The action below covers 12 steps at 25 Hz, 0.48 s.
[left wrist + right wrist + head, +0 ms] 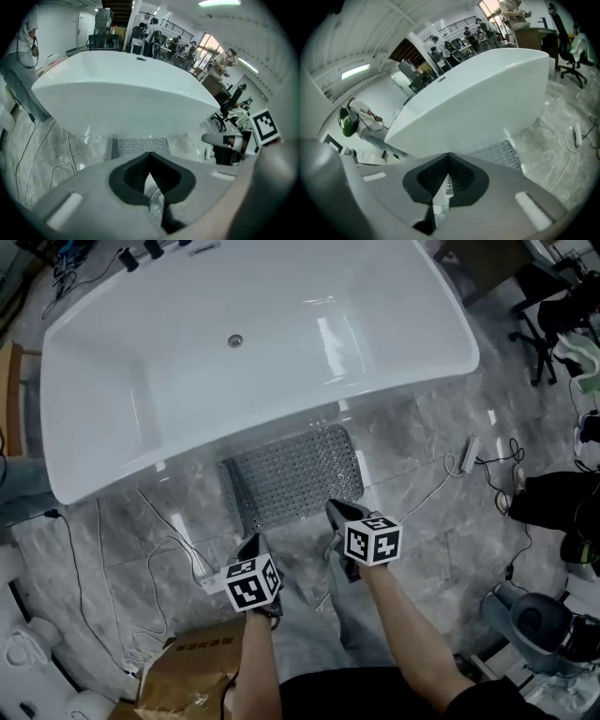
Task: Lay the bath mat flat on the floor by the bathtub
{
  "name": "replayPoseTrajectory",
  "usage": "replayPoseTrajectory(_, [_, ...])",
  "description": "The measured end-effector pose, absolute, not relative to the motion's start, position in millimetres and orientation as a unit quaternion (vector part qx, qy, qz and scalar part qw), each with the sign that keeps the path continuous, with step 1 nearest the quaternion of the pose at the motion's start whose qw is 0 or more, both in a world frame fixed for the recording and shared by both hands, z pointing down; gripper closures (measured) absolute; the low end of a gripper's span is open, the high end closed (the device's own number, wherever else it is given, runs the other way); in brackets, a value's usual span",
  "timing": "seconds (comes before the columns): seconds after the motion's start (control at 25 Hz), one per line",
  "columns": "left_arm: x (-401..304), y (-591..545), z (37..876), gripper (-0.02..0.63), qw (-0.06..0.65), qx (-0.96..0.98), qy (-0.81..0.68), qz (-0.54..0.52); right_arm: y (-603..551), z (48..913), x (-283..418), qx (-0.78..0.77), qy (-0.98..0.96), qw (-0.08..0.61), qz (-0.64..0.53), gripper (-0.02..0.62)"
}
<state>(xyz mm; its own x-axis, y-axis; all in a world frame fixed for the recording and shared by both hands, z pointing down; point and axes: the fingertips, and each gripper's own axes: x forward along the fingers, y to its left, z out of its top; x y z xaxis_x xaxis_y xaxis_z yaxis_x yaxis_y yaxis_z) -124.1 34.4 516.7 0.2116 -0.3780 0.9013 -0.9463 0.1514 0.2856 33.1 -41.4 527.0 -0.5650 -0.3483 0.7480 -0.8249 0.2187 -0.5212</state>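
Head view: mat [295,474] flat beside tub [253,352]; probably limp and rubbery, best held by an edge. Left gripper [251,545] and right gripper [335,510] have fingers pressed together, empty.

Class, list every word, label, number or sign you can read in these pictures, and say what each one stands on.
No text here can be read.
Cardboard box: dark print, too small and blurred to read.
Cubes on the left claw and right claw: black-and-white square patterns, no words.
Bathtub and bath mat: no print visible.
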Motion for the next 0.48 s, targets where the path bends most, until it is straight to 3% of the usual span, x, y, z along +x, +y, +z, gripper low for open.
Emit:
replayPoseTrajectory(0.12, [-122,26,479,0.601,0.492,0.606,-0.566,0.267,-43,483,18,0.385,-0.759,0.21,0.481,0.589])
replayPoseTrajectory(0.48, [-149,-7,363,0.601,0.449,0.634,-0.595,0.207,-50,375,1,0.394,-0.786,0.185,0.439,0.589])
